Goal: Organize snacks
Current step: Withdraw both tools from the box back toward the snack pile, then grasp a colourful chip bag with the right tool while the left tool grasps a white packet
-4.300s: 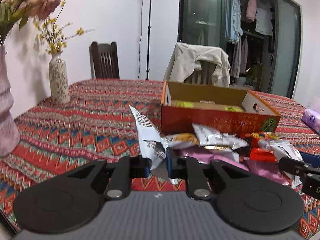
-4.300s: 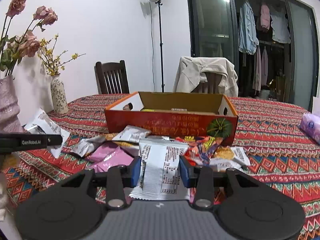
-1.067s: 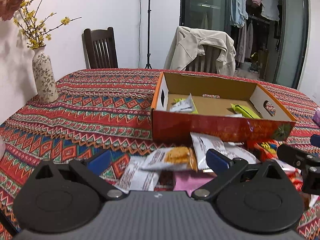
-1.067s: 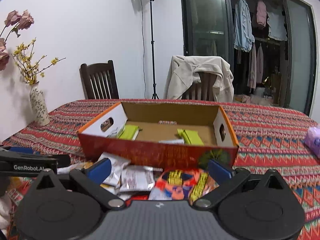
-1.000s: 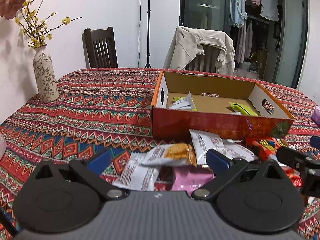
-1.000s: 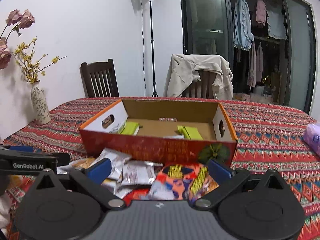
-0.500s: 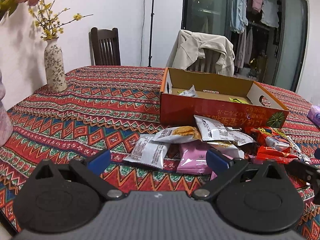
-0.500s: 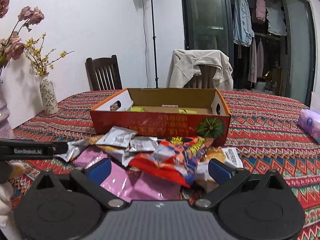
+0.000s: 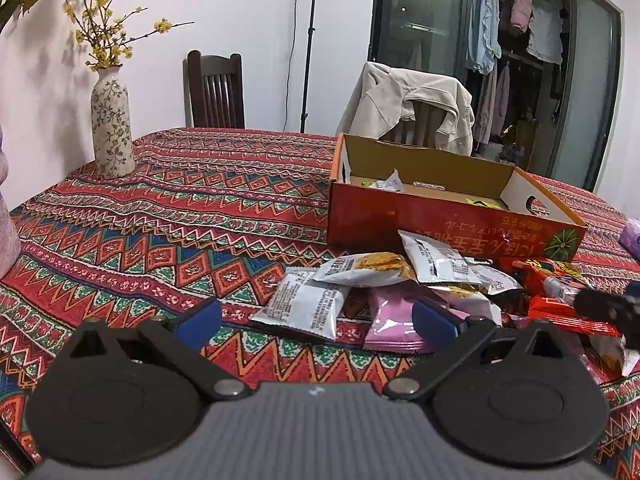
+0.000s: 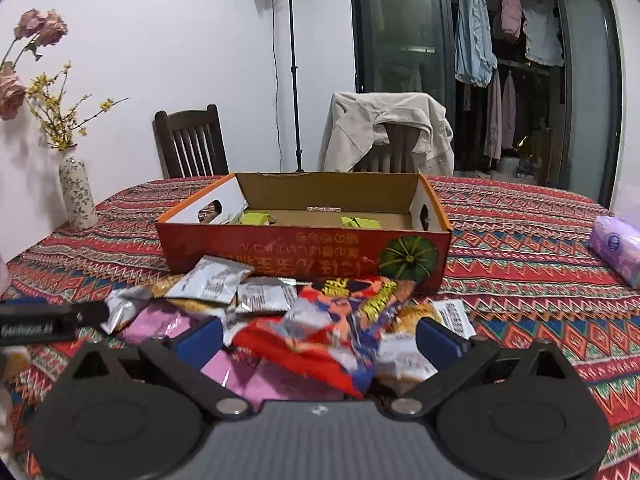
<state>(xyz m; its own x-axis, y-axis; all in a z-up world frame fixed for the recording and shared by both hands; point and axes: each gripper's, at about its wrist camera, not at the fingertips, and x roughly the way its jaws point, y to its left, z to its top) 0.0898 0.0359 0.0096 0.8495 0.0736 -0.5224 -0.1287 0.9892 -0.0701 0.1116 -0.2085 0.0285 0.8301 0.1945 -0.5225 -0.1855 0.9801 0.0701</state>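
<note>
Both grippers, loaded four seconds back with a white packet apiece, are now empty and have pulled away from the box toward the loose heap; one second ago they hovered high over the box with jaws already spread. Entry, near to far. Left gripper (image 9: 316, 318): jaws wide, holding nothing, low over the cloth, with a white barcode packet (image 9: 300, 306) between its fingers at 12 o'clock and a pink packet (image 9: 394, 320) at 1 o'clock by the right finger. Right gripper (image 10: 318, 334): jaws wide, nothing held, straddling a red-and-orange snack bag (image 10: 320, 328) at 12 o'clock; pink wrappers (image 10: 248, 376) lie under it at 10 o'clock, a small white sachet (image 10: 400, 356) at 2 o'clock. Heap, mid-distance: silver-white packet (image 10: 214, 280) and a second barcode packet (image 10: 264, 296), resting just before the box front. Cardboard box (image 10: 304, 246): orange-red, open-topped, beyond the heap at 12 o'clock; inside, two green packets (image 10: 360, 222) and, in the left view, a white packet (image 9: 388, 182) at its left end. Patterned tablecloth (image 9: 180, 208) throughout. Far items: speckled vase (image 9: 112, 128) at 10 o'clock, purple tissue pack (image 10: 616, 248) at 3 o'clock, chair with draped jacket (image 10: 388, 132) behind the box. Assessment: two deliveries appear complete; most snacks remain outside; both grippers seem placed for the next pick.
</note>
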